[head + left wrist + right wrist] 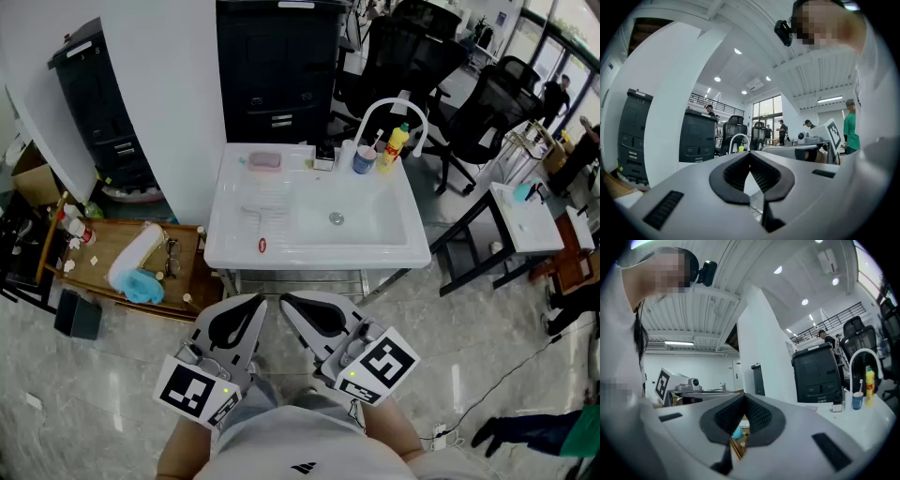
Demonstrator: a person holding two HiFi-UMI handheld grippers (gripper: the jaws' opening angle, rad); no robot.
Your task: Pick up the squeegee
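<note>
A white sink unit stands ahead of me in the head view. On its ribbed drainboard at the left lies a pale tool with a small red end, which looks like the squeegee; its outline is faint. Both grippers hang low in front of the sink's near edge, well short of the tool. My left gripper has its jaws together with nothing between them. The right gripper is beside it, also shut and empty. The squeegee shows in neither gripper view.
At the back of the sink stand a curved tap, a yellow bottle, a blue cup and a pink bar. A low wooden table with a blue cloth is at the left. Office chairs and a white desk are at the right.
</note>
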